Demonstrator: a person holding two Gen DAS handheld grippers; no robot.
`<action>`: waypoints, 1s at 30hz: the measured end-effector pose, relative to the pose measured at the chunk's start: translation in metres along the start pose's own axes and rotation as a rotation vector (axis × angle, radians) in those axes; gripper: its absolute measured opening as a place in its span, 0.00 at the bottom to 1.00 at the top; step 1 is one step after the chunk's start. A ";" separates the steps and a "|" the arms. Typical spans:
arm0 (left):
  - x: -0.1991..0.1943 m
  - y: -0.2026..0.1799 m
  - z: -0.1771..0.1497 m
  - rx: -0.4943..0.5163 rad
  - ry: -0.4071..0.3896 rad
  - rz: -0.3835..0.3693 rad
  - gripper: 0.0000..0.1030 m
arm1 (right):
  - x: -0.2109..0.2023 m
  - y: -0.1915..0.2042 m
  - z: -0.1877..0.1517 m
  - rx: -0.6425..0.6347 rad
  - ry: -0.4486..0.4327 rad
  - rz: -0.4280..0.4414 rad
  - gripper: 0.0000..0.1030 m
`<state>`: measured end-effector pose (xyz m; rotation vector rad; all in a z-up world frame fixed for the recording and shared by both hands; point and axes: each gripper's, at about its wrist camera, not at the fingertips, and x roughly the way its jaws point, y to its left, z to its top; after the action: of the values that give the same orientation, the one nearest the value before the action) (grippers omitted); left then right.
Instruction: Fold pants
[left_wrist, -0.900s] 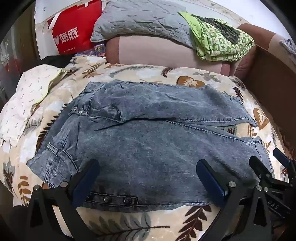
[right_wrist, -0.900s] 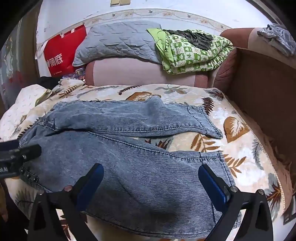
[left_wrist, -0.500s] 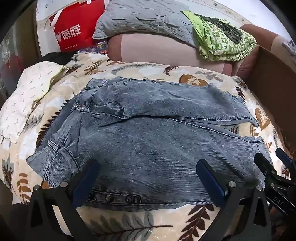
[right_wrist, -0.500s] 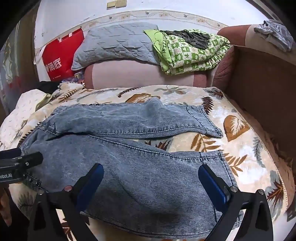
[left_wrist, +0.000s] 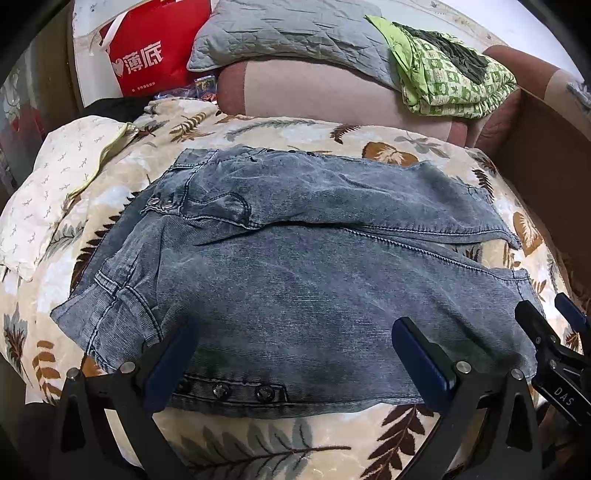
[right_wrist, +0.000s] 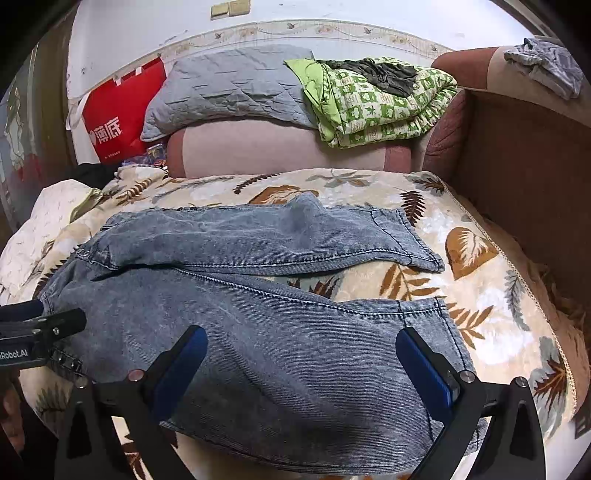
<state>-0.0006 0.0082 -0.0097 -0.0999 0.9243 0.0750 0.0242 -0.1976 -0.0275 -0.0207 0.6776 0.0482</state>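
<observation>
Where the leaf-printed blanket (left_wrist: 303, 136) covers the bed, a pair of washed blue jeans (left_wrist: 295, 280) lies spread flat, waistband to the left and both legs running to the right. The denim is faded in cloudy patches, finely ribbed along the weave, with pale topstitched seams, a curved front pocket and metal rivets near the waistband; a row of dark snap buttons (left_wrist: 221, 389) sits along the near edge. The legs part toward their hemmed cuffs, leaving a wedge of blanket between them in the right wrist view.

The left gripper (left_wrist: 295, 362) hangs over the near leg by the waist, its blue-padded fingers spread wide with nothing clamped. The right gripper (right_wrist: 301, 365) stands over the same leg nearer its cuff, fingers equally wide and gripping nothing; whether any pad touches the cloth cannot be told.

The blanket is plush and cream, printed with brown and grey fern leaves. A white pillow (left_wrist: 44, 192) with small sprigs lies at the left edge. Behind runs a padded pink headboard (right_wrist: 277, 151), bearing a quilted grey pillow (right_wrist: 232, 88) and a folded green checked quilt (right_wrist: 380, 107) with a dark garment on top. A red shopping bag (right_wrist: 118, 122) with white characters leans on the white wall. A brown upholstered side panel (right_wrist: 524, 155) rises at the right, with crumpled grey cloth (right_wrist: 546, 66) on its top.
</observation>
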 end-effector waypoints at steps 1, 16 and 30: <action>-0.001 0.001 0.000 0.000 -0.008 0.006 1.00 | 0.000 0.000 0.000 -0.001 0.002 -0.001 1.00; 0.006 0.001 -0.007 0.007 -0.001 0.011 1.00 | -0.001 0.006 -0.004 -0.027 -0.020 -0.016 1.00; 0.008 0.001 -0.011 0.025 0.006 0.031 1.00 | 0.000 -0.002 -0.004 0.003 -0.005 -0.024 1.00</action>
<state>-0.0047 0.0084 -0.0224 -0.0624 0.9326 0.0922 0.0218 -0.1997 -0.0311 -0.0261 0.6719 0.0241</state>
